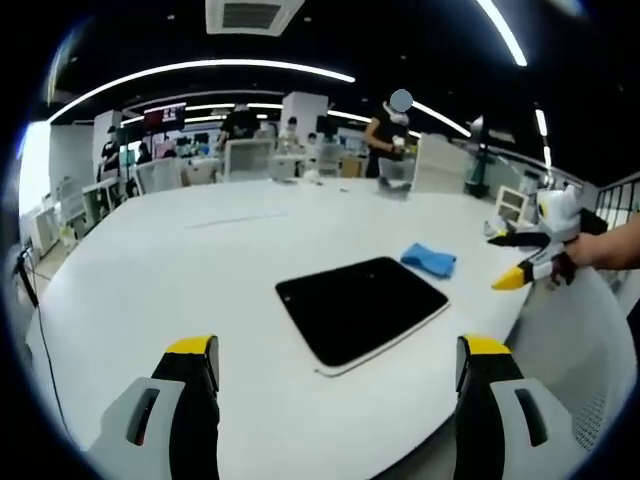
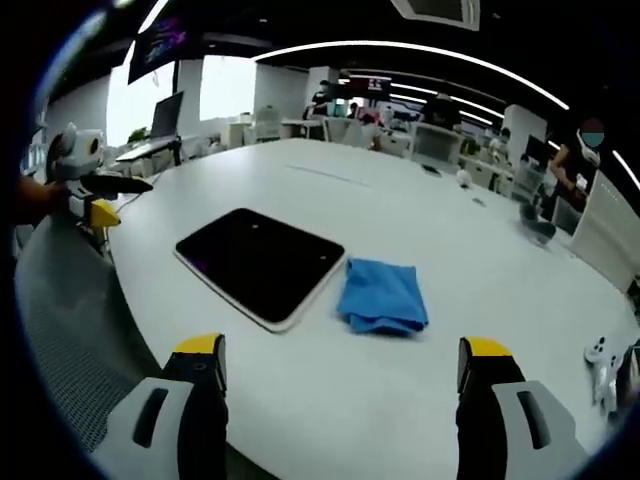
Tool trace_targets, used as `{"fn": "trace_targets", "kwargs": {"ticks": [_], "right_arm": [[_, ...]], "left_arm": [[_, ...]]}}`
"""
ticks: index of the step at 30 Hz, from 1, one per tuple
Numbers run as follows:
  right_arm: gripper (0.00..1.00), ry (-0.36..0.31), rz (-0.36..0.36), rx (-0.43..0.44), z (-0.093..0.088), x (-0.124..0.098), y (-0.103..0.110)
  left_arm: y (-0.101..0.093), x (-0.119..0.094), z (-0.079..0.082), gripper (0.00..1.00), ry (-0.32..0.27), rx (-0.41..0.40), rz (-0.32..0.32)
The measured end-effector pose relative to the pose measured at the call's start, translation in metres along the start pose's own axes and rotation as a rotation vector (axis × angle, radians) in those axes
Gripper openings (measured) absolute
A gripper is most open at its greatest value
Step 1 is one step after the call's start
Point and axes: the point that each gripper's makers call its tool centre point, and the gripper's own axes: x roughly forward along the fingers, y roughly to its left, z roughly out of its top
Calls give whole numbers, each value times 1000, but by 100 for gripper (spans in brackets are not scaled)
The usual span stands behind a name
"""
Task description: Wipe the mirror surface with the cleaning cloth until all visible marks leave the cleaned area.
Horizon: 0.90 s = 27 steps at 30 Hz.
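A dark rectangular mirror (image 1: 360, 307) (image 2: 260, 262) with a pale rim lies flat on the white table (image 1: 190, 270) (image 2: 480, 260). A folded blue cleaning cloth (image 1: 429, 259) (image 2: 381, 296) lies just beside one short edge of it. My left gripper (image 1: 340, 372) hovers open above the table's near edge, short of the mirror. My right gripper (image 2: 340, 372) is open too, with the cloth ahead of it and nothing between its fingers. The right gripper (image 1: 530, 258) comes into the left gripper view at the far right, held by a hand. The left gripper (image 2: 100, 195) shows at the left of the right gripper view.
The table is large and rounded, with a grey mesh chair back (image 2: 70, 330) (image 1: 590, 350) by its edge. A white object (image 2: 597, 352) lies on the table at the far right. People (image 1: 388, 135) and desks stand in the office beyond.
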Motion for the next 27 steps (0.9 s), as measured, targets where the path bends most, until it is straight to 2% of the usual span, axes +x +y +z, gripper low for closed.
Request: {"fn": "trace_targets", "kwargs": {"ticks": [2, 4, 8, 11, 13, 14, 15, 16, 17, 19, 22, 27], "right_arm": [[97, -1, 7, 7, 0, 1, 1], [99, -26, 21, 16, 5, 1, 3], [100, -68, 28, 34, 11, -2, 3], [100, -40, 45, 54, 7, 2, 6], [100, -39, 53, 37, 8, 2, 9], [100, -35, 59, 22, 7, 2, 11], [99, -3, 71, -1, 1, 3, 14], [98, 11, 74, -3, -2, 3, 14], [98, 1, 71, 6, -1, 2, 13], [97, -14, 48, 20, 0, 0, 5], [95, 10, 27, 40, -5, 1, -2], [97, -5, 42, 25, -1, 1, 3]], "left_arm": [[1, 1, -3, 99, 14, -9, -3], [-2, 2, -2, 99, 2, -35, -34], [-7, 3, -3, 99, 3, -16, -44], [-2, 4, -8, 99, 33, -64, -30], [-2, 4, -9, 99, 34, -56, -36], [-6, 5, -10, 99, 47, -20, -55], [-11, 6, -11, 99, 54, 6, -77], [-19, 6, -12, 99, 58, 0, -114], [-20, 5, -11, 99, 55, 7, -119], [-18, 5, -6, 99, 34, 30, -105], [-12, 4, -7, 99, 34, 19, -83], [-6, 3, -6, 99, 29, 27, -51]]}}
